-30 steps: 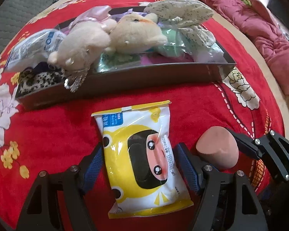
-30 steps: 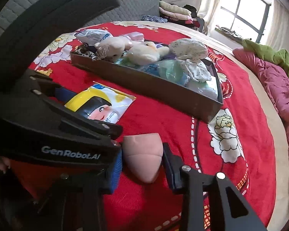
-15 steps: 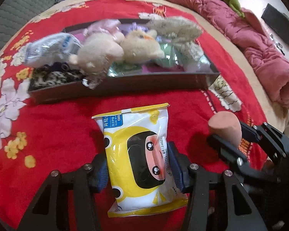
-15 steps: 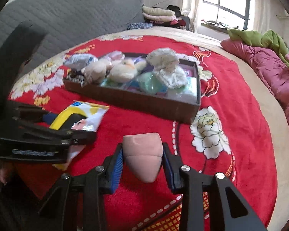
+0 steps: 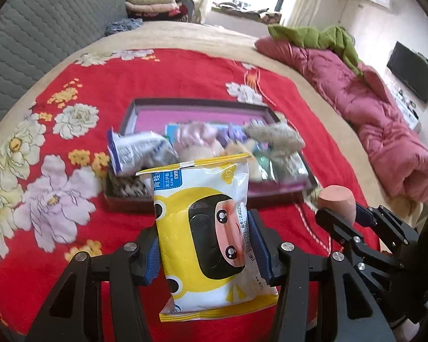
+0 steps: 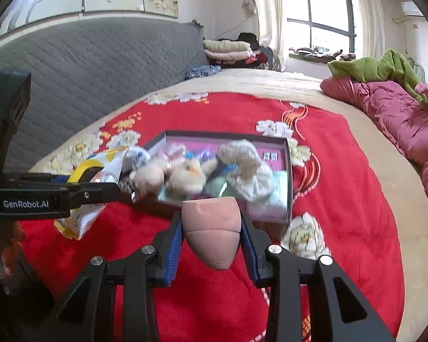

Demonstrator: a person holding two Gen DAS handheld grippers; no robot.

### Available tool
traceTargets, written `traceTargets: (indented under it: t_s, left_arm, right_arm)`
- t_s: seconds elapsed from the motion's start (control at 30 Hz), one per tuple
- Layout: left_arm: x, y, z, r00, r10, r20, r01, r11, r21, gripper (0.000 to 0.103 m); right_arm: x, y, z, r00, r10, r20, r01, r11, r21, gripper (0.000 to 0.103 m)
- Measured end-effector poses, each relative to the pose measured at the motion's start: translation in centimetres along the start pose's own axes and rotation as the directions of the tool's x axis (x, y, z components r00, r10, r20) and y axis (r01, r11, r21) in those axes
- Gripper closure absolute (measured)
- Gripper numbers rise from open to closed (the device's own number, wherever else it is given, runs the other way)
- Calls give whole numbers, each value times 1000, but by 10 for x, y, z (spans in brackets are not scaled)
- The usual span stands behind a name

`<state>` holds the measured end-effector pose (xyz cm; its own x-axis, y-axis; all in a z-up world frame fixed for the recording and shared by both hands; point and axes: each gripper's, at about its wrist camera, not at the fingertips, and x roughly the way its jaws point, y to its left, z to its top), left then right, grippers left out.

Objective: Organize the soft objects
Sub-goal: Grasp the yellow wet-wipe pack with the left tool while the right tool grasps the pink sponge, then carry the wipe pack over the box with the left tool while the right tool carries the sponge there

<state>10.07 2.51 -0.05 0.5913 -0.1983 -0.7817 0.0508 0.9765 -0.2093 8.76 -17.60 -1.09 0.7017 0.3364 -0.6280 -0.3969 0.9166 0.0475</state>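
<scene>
- Left gripper (image 5: 205, 252) was clamped on the yellow wipes pack (image 5: 207, 236), held upright off the red blanket (image 5: 162, 82), near side of the box.
- Right gripper (image 6: 211, 240) was clenched on a pink sponge (image 6: 212, 232), w/ blue pads (image 6: 174, 249) pressing both sides, also lifted.
- Dark box (image 6: 288, 176) sat just beyond both, holding plush toys (image 6: 185, 175) & packets; contents blurred.
- Pink quilt (image 5: 385, 131) lay far right, grey headboard (image 6: 100, 71) far left.
</scene>
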Motion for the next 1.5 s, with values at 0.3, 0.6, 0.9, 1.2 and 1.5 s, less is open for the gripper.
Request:
traceTargets:
  t_s: [0.3, 0.6, 0.9, 1.2, 1.5]
  left_arm:
    - [8, 23, 33, 998, 22, 58, -18, 998, -67, 48]
    - [26, 36, 60, 994, 46, 103, -36, 995, -92, 48]
    - [53, 46, 70, 994, 58, 89, -49, 994, -102, 48]
    - [72, 47, 70, 995, 64, 76, -57, 995, -85, 48]
    - [79, 44, 69, 995, 72, 69, -68, 996, -61, 48]
  right_arm:
    - [15, -10, 26, 999, 1, 48, -4, 998, 66, 65]
    - [46, -11, 33, 1000, 4, 19, -5, 996, 84, 65]
    - [72, -11, 26, 999, -24, -26, 26, 997, 77, 65]
    - [85, -17, 26, 998, -54, -36, 57, 995, 87, 65]
    - [97, -11, 21, 996, -72, -46, 75, 996, 52, 64]
